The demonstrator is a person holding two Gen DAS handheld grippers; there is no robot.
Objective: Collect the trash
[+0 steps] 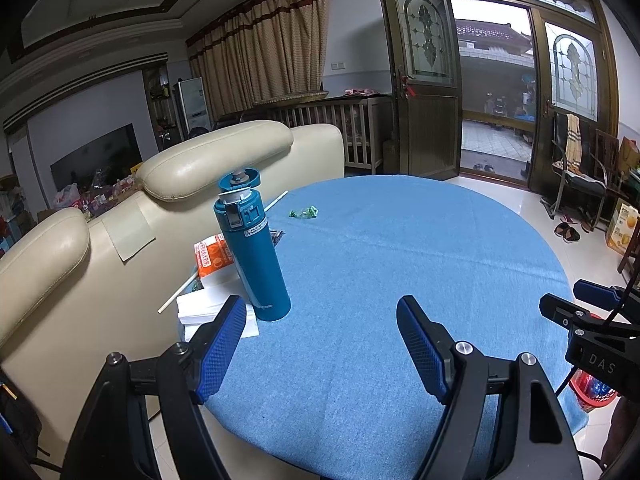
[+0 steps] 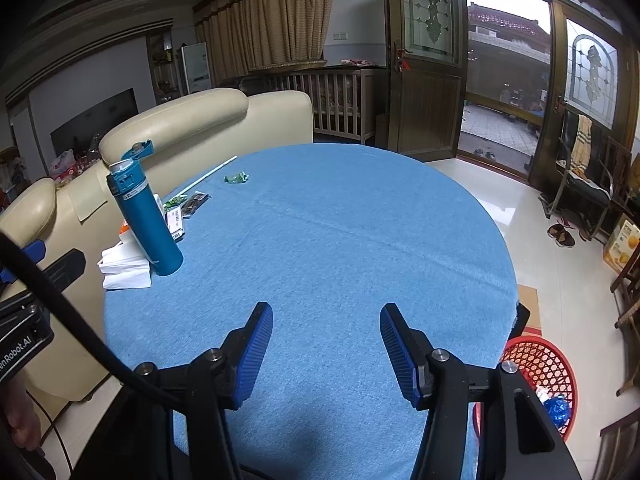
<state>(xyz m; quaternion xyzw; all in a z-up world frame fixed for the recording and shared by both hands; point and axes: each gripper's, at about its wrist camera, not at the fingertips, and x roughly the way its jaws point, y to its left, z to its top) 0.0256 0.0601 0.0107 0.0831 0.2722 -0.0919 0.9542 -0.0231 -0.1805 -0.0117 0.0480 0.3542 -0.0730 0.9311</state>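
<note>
Now both claws, left claw [image 1: 322,344] and right claw [image 2: 326,350], gaping empty over worktop [image 2: 340,240] near edge; green wrapper [image 2: 237,178] at far-left edge, basket [image 2: 548,364] floor-side for drops

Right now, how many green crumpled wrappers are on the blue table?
2. One green crumpled wrapper lies alone near the far edge; another sits behind the teal bottle. More may hide behind that bottle.

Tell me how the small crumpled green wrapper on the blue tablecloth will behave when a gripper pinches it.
The small crumpled green wrapper looks thin and creased, so it will likely crush flat and weigh almost nothing. It lies low on the blue tablecloth, so fingers may slide over it or snag cloth. Being shiny, it could slip from the pads.
</note>
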